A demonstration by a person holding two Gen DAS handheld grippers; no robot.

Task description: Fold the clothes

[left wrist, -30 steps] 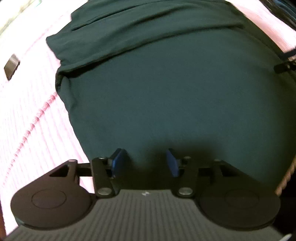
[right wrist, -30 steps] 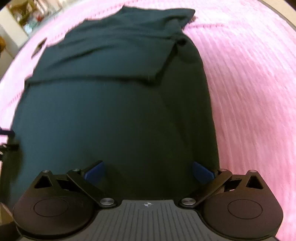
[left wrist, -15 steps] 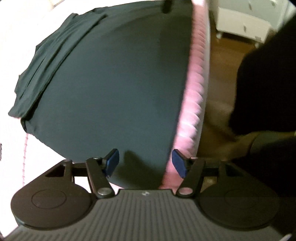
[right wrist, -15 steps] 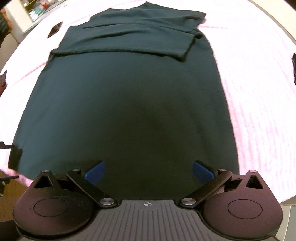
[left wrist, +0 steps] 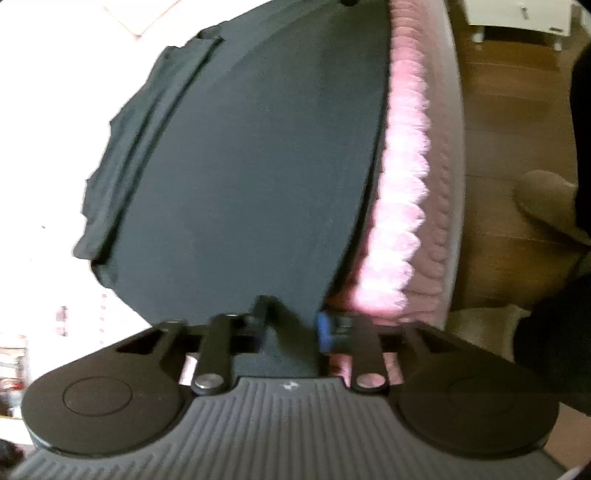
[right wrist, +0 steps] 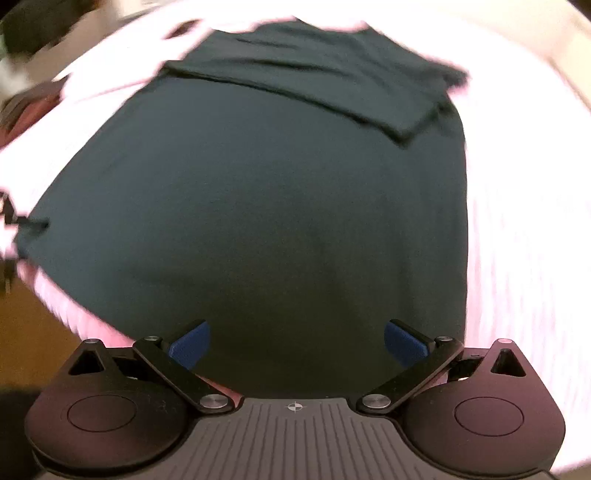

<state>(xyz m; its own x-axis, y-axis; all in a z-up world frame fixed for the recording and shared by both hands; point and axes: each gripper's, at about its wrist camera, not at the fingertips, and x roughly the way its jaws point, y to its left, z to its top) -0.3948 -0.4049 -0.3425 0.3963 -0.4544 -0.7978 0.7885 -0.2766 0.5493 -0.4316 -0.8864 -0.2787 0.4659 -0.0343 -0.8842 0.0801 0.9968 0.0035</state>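
In the left wrist view, the left hand-held gripper [left wrist: 291, 325] is clenched on the near hem corner of a dark green garment [left wrist: 251, 177] lying flat on the pink bedspread [left wrist: 406, 184]. In the right wrist view, the right hand-held gripper [right wrist: 295, 343] hangs released over the garment's hem [right wrist: 258, 229]; the sleeves look folded in, the lengthwise fold remains.

No readable text, label, brand or number anywhere. Only a small white mark, blurred, on the ribbed housing of the left gripper [left wrist: 291, 326], and a small crosshair sign on the ribbed housing of the right gripper [right wrist: 295, 345]. Nothing legible on the dark garment [right wrist: 258, 221], the pink bed cover [right wrist: 524, 229] or the white furniture [left wrist: 517, 14].
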